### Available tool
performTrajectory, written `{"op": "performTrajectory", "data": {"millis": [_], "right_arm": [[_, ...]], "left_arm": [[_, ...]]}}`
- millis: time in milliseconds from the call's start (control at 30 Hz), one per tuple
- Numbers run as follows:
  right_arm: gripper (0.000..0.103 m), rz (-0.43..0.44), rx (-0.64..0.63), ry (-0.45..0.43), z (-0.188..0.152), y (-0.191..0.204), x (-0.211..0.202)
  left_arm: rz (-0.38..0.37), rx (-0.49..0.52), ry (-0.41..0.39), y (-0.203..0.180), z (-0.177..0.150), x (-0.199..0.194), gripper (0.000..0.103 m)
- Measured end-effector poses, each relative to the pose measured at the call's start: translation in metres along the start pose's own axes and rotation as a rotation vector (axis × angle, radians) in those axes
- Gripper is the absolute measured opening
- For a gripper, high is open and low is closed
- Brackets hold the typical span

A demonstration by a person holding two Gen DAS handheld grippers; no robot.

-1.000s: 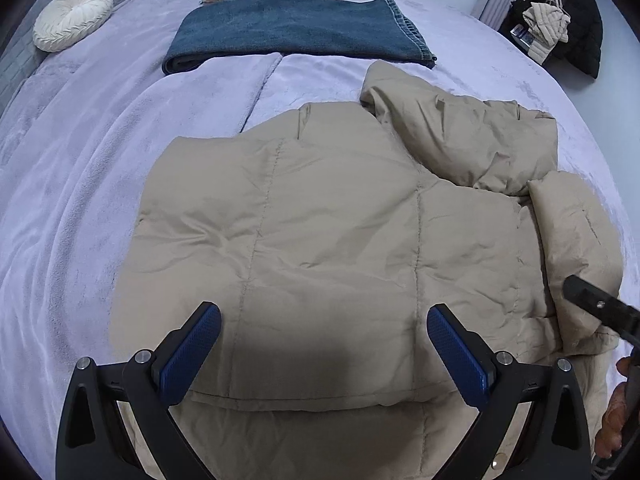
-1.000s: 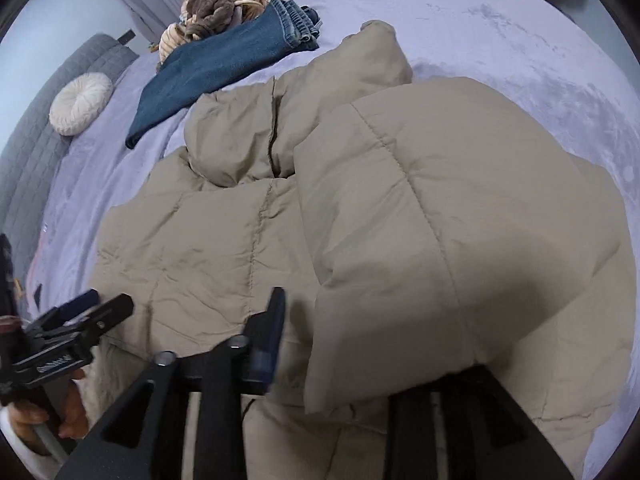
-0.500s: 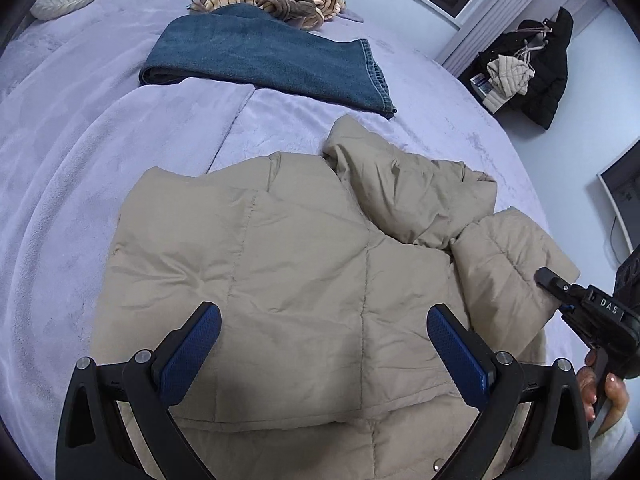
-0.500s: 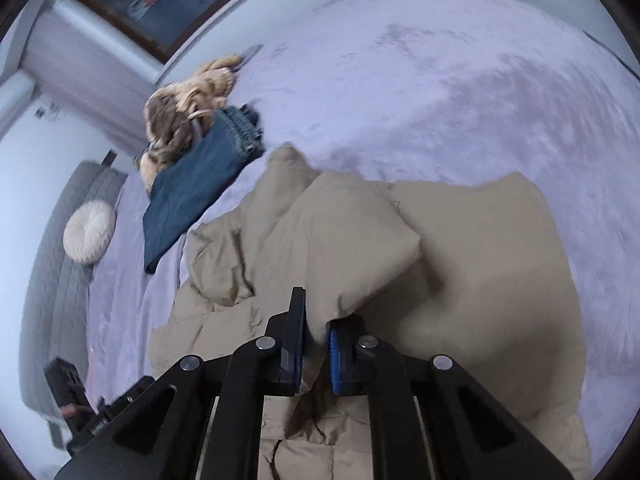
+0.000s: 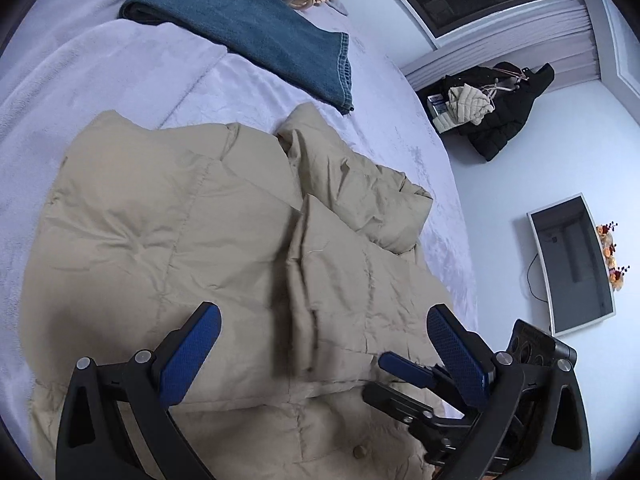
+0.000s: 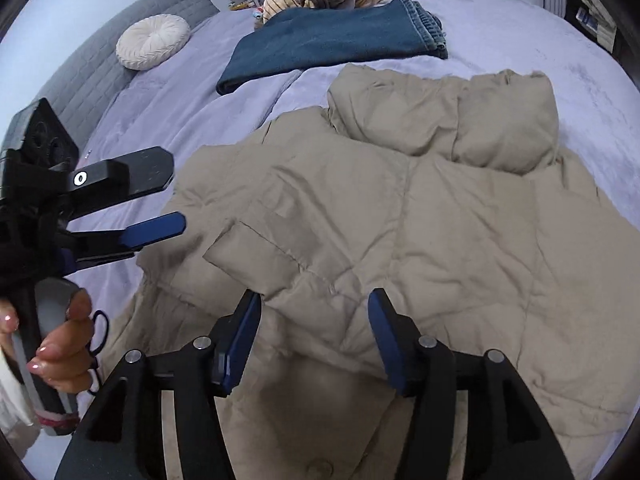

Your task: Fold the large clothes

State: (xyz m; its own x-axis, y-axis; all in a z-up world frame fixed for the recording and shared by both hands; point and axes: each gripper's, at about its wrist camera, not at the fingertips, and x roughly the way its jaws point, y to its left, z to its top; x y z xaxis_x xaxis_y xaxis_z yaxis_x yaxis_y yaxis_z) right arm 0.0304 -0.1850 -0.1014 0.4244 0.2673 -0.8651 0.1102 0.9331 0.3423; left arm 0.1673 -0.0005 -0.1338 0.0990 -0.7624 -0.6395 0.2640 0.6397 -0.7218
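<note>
The beige puffer jacket lay spread across the lavender bed, its near hem under both my cameras. Bare blanket lay open beyond its left edge and toward the bed's right rim, where the floor dropped away. Folded jeans sat well apart behind the collar. My left gripper stood wide above the fabric, holding nothing. My right gripper was opening, jaws moderately apart over a folded sleeve, pads clear of the cloth.
</note>
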Motion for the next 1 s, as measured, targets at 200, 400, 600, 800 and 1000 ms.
{"op": "performTrajectory", "data": {"millis": [200,400,600,800,1000], "right_arm": [[0.061,0.105,0.443,-0.002,-0.062,-0.126,-0.042],[0.061,0.187,0.918,-0.202,-0.117,-0.236,-0.077],[0.005,0.118,0.845,-0.263,-0.088,-0.248,-0.091],[0.005,0.011,0.655,-0.181,-0.069,-0.223,-0.068],[0.006,-0.009,0.684,-0.141,-0.082,-0.23,-0.053]], "left_arm": [[0.024,0.017,0.071,-0.006,0.002,0.042,0.103],[0.086,0.052,0.14,-0.02,0.001,0.08,0.025],[0.177,0.147,0.038,-0.034,-0.011,0.046,0.012],[0.308,0.185,0.051,-0.005,-0.019,0.05,0.012],[0.413,0.25,0.022,-0.01,-0.025,0.05,0.021]]}}
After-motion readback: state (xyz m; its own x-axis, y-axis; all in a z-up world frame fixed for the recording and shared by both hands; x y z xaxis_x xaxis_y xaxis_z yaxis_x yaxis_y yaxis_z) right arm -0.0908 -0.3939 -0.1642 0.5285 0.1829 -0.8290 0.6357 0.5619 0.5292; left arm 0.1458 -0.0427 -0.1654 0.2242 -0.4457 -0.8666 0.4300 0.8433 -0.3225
